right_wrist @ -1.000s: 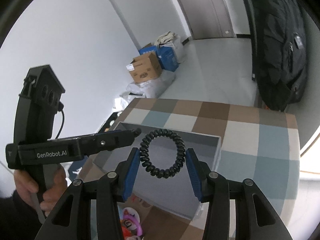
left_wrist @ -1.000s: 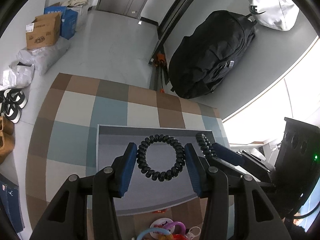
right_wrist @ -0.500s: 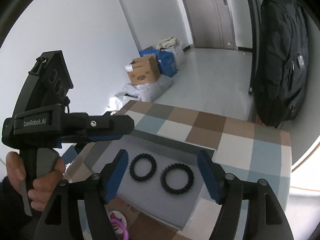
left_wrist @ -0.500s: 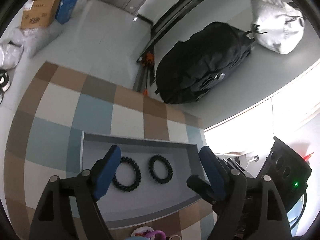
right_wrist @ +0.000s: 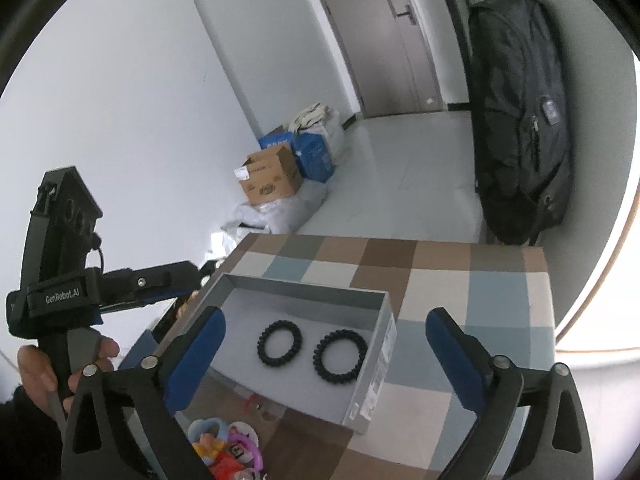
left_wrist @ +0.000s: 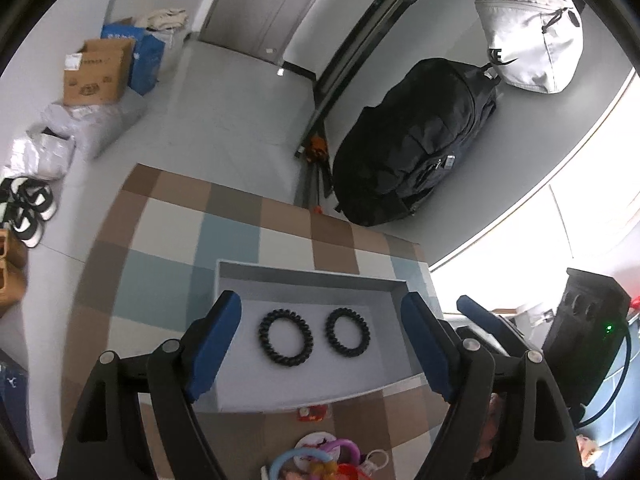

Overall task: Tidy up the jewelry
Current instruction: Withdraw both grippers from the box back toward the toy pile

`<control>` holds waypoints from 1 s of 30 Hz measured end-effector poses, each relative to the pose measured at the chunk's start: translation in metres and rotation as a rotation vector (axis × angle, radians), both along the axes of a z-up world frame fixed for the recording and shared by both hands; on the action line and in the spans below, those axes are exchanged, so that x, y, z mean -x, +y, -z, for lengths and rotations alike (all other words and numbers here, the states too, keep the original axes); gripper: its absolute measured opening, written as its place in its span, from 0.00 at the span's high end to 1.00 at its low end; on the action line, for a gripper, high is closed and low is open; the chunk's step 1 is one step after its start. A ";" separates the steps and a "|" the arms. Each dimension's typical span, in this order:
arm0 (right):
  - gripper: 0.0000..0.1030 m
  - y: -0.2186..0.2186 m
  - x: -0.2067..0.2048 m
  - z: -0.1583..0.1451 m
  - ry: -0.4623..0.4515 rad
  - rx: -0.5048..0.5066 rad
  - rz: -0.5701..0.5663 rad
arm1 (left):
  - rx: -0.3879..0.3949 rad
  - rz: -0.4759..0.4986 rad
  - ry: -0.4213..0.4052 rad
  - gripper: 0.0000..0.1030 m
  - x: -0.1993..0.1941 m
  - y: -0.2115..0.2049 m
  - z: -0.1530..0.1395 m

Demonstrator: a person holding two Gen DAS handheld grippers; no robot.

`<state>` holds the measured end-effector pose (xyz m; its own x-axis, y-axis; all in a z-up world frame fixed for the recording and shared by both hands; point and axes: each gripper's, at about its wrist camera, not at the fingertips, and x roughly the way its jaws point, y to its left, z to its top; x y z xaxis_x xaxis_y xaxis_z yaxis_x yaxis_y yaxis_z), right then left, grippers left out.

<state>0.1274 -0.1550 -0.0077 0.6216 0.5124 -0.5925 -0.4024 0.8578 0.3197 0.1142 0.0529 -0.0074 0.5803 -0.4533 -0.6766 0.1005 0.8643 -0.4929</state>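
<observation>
Coil ties (left_wrist: 313,337) side by side in tray (left_wrist: 308,278)

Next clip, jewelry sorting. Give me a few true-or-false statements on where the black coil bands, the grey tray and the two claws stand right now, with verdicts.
1. Two black coil bands lie inside the grey tray. True.
2. The bands overlap each other. False: they lie side by side, apart.
3. The left claw grips one band. False: its pads stand wide, above the tray, touching neither.
4. The right claw holds nothing. True: its jaws are opening, clear of both bands.
5. Colourful trinkets lie in the tray too. False: they sit outside it, on the checked cloth.
</observation>
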 end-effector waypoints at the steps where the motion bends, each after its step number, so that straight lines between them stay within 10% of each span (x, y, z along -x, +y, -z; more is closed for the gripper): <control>1: 0.00 -0.001 0.003 -0.001 -0.007 -0.003 0.005 | -0.008 -0.008 -0.004 0.24 0.003 0.000 0.000; 30: 0.00 -0.009 0.082 -0.009 -0.045 -0.037 0.040 | -0.166 -0.043 0.005 0.14 0.085 -0.008 0.007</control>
